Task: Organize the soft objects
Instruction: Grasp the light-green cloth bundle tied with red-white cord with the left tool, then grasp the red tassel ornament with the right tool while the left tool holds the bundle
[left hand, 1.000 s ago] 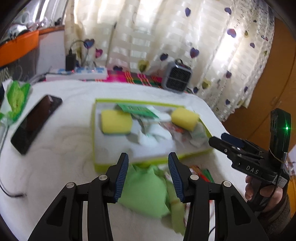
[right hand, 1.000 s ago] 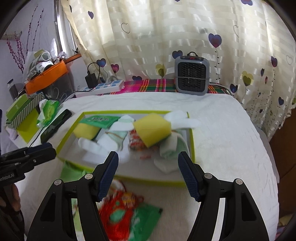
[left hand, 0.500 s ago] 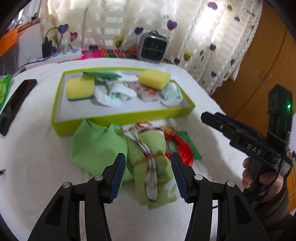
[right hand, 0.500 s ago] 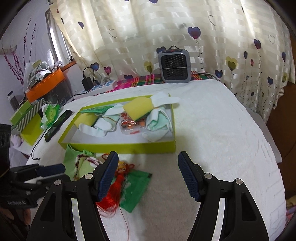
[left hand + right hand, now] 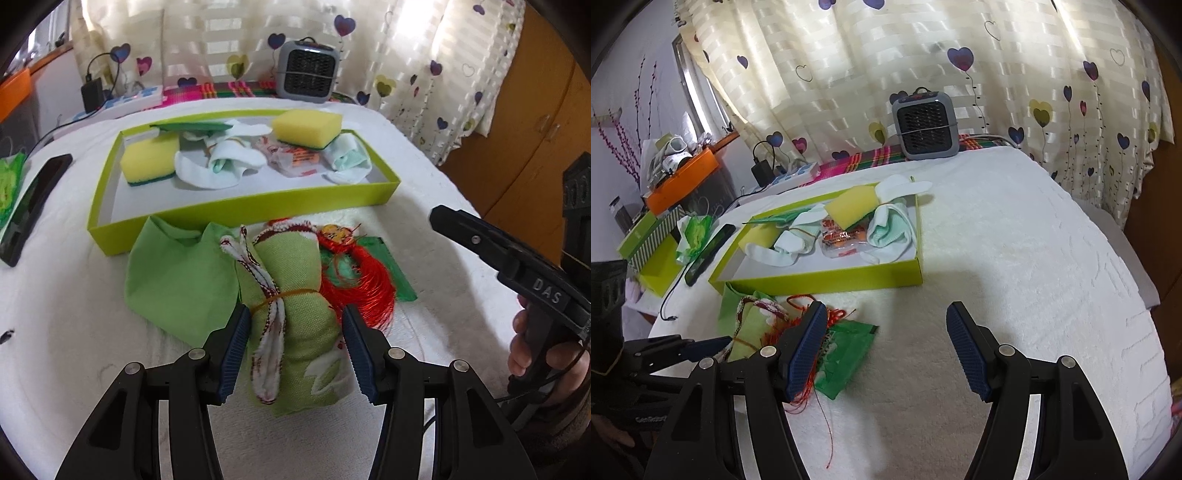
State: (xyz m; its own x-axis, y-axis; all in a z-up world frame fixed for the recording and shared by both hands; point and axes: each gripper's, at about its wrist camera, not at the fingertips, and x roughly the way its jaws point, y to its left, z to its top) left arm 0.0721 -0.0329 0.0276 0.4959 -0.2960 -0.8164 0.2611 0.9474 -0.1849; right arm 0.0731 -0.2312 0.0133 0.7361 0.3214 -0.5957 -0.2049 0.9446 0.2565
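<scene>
In front of the lime tray (image 5: 236, 210), left gripper (image 5: 293, 347) sits open w/ the rolled green cloth bundle (image 5: 295, 295) between its pads, not squeezed; right gripper (image 5: 886, 350) wide open, empty.

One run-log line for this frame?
left claw: open, straddling rolled green cloth bundle | right claw: open, empty, over white bedspread | green tray: sponges, socks inside

light: bright daylight through the curtain (image 5: 871, 74), backlit glow | shadows: soft, one beside the green tray (image 5: 820, 277) on the white bed cover (image 5: 1015, 258) | focus: centre sharp, slight blur low in the frame | distortion: strong fisheye bending, black vignette at corners
</scene>
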